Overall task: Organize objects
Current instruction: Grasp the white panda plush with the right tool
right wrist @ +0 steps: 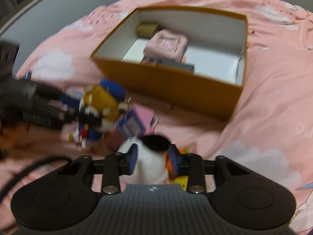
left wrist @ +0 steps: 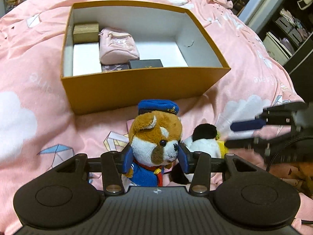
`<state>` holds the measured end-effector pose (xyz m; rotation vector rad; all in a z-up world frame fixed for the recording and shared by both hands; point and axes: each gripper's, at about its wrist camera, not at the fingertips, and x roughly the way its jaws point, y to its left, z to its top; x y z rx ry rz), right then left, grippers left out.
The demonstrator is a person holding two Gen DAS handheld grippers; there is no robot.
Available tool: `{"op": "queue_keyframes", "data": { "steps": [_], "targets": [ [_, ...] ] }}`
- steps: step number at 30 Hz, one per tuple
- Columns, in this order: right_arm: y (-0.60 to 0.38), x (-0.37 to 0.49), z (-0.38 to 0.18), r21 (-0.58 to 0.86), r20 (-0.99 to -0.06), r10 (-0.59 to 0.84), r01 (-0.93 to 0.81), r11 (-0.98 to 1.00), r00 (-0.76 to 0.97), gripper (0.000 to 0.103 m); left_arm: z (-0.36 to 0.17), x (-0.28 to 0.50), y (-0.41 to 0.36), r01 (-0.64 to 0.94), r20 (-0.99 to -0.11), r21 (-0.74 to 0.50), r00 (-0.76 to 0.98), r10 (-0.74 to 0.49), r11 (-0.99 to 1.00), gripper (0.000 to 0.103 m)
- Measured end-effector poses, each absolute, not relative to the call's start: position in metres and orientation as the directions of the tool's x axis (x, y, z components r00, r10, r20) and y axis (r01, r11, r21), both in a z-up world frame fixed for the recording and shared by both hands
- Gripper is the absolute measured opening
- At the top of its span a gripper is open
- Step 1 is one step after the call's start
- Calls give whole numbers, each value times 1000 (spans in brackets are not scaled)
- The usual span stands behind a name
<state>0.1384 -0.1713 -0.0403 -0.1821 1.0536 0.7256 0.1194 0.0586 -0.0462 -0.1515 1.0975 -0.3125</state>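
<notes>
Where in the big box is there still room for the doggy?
The orange cardboard box has bare white floor on its right half, between the pink fabric pouch and the right wall. The left side is crowded: gold box, white box, black box.

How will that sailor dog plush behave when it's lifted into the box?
The sailor dog plush looks soft and light, so the left gripper pads should sink in rather than slip. Its big head may flop. It's unlikely to break if dropped into the orange box.
</notes>
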Motion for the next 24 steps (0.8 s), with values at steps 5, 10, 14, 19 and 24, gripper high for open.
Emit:
{"op": "queue_keyframes", "data": {
  "steps": [5, 10, 14, 19, 24],
  "targets": [
    [-161, 122, -57, 158, -866, 435, -691, 705, 245, 45, -48, 114, 59, 160, -848, -271, 426, -314, 949, 54],
    [-144, 120, -75, 117, -883, 405, -726, 678, 237, 53, -48, 110, 62, 136, -847, -276, 434, -307, 952, 54],
    [-137, 120, -87, 93, -886, 394, -738, 669, 246, 61, -49, 108, 62, 134, -847, -271, 438, -302, 953, 54],
    [-129, 125, -96, 85, -887, 391, -745, 661, 246, 70, -50, 108, 63, 125, -847, -270, 441, -297, 955, 54],
    [-128, 131, -103, 109, -882, 405, -731, 673, 241, 70, -51, 109, 64, 118, -846, -273, 443, -297, 955, 54]
  ]
}}
